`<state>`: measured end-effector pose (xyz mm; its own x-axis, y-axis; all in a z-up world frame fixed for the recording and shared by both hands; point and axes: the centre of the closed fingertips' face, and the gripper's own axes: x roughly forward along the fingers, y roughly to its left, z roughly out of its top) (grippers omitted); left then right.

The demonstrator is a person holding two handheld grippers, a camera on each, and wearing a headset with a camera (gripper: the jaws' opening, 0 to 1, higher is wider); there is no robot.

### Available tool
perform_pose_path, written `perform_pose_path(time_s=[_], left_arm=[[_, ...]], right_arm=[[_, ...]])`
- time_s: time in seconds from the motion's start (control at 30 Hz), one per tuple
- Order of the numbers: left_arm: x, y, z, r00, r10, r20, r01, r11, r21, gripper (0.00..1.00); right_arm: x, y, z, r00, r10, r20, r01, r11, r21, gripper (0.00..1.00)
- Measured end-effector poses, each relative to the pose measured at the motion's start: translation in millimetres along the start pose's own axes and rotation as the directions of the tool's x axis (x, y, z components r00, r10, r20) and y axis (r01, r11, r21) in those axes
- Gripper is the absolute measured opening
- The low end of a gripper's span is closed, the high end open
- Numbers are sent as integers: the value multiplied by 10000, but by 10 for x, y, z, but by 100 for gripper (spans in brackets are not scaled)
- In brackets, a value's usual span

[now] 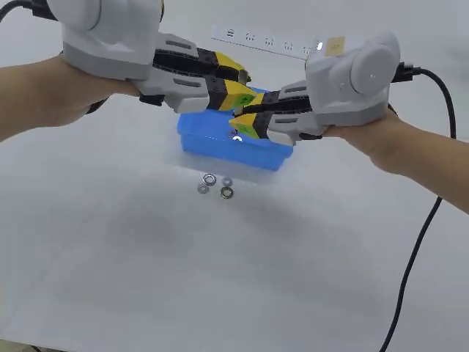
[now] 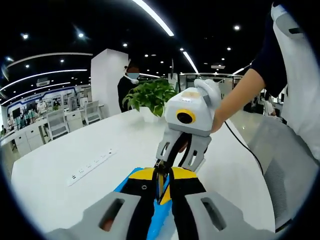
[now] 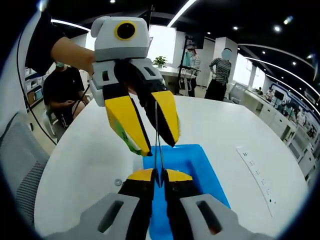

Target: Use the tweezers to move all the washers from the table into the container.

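Head view: the surface lies open toward 6 o'clock, with a strip at 12. The washers lie at 6 o'clock of the container, apart from the left tongs and right tongs above it.

Left gripper view: left tongs slightly spread; surface edge at 3.

Right gripper view: right tongs pinch the tweezers; left tongs flank them at 12. A washer lies at 9.

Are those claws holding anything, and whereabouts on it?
The tweezers: the right gripper pinches one end, and the rest runs between the left gripper's jaws. Whether they grip it there cannot be told.
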<state>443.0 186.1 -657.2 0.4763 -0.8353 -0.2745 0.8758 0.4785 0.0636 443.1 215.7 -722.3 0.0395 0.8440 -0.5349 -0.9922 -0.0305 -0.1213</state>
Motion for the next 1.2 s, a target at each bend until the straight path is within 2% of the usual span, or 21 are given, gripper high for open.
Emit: perform_pose_path(time_s=[0.13,0.17,0.2,0.27,0.3,0.5,0.57,0.63,0.87,1.03,1.2], left_arm=[[-4,25,64,9999,-141,-10,141,9993,333,8],[-7,36,64,9999,-139,-60,142,9991,394,8],[-6,16,54,9993,-348,-123,352,9986,406,8],[1,41,27,9991,-341,-239,362,9951,925,7],[8,-3,17,9980,-547,-305,574,9937,965,7],[15,1,9,9982,-488,-352,534,9877,1466,5],[12,10,12,9983,-467,-359,517,9870,1522,5],[11,11,10,9981,-457,-404,515,9861,1578,5],[34,-64,67,9972,-424,-608,533,9800,1915,5],[39,-75,75,9965,-348,-758,498,9773,2058,5],[14,-53,91,9966,-267,-775,424,9770,2090,5]], right_arm=[[2,13,-15,9999,105,-56,-106,9998,-146,9],[5,16,-11,9999,110,-30,-110,9999,-116,9],[5,15,-14,10000,86,-45,-87,9999,-103,9],[11,12,-25,9999,63,-105,-64,9999,-124,9],[11,11,-29,9999,58,-119,-60,9999,-140,9],[-1,-5,-29,9998,-165,-113,159,9987,-494,11],[-3,3,-26,9999,-126,-113,124,9998,-184,12],[-7,-1,-23,9997,-164,-159,160,9996,-221,13],[-74,-43,28,9987,-477,-154,478,9988,43,25],[-124,-5,-46,9972,-575,-484,578,9983,66,33],[-207,17,-61,9953,-813,-522,821,9965,151,38]])
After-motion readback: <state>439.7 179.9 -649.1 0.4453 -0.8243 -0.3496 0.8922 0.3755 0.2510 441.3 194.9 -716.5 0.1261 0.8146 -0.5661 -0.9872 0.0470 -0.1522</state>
